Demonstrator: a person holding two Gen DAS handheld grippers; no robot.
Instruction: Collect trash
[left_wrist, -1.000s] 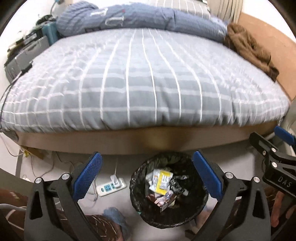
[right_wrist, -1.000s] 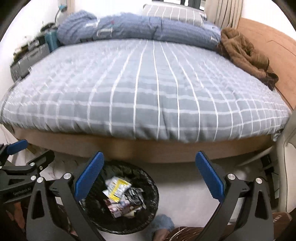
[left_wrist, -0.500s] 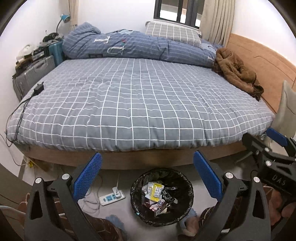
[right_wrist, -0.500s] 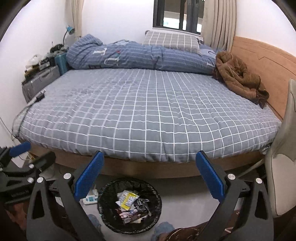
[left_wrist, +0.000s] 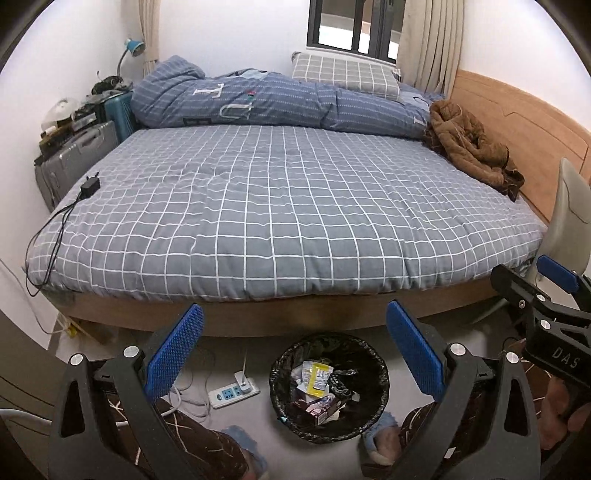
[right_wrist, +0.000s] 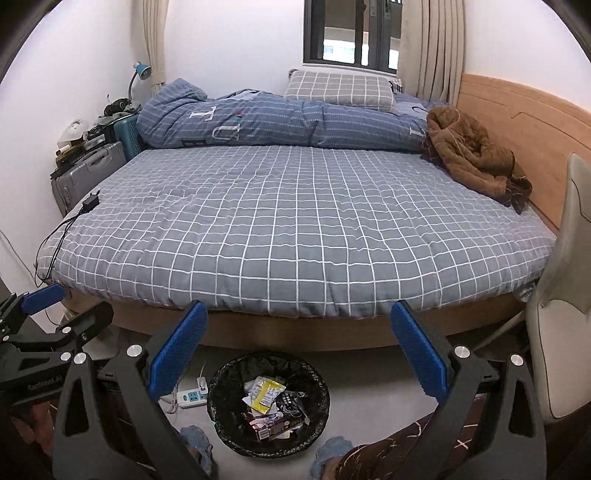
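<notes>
Both claws stand wide apart and hold nothing. The left gripper (left_wrist: 293, 347) hangs almost directly over the trash bin (left_wrist: 328, 384); in its own view the bin sits at six o'clock, just below the gap between the blue pads (left_wrist: 173, 350). The right gripper (right_wrist: 295, 347) has the same bin (right_wrist: 267, 400) at about seven o'clock, off toward the left side, so the left arm looks the nearer one.

The bin is a round basket lined with a crinkled black bag, standing on the grey floor just off the bed's wooden base (left_wrist: 295, 317), between the person's slippered feet. Inside lie a yellow-and-white sachet (left_wrist: 317, 376), a dark snack box (left_wrist: 314, 404) and some crumpled wrappers, heaped loosely, no clear long axis among them.

The checked bedspread (left_wrist: 288, 206) shows no litter that I can make out; only a charger and cable (left_wrist: 90, 184) at ten o'clock. My guess is the gathering is done or nearly so. A white power strip (left_wrist: 232, 393) lies beside the bin.
</notes>
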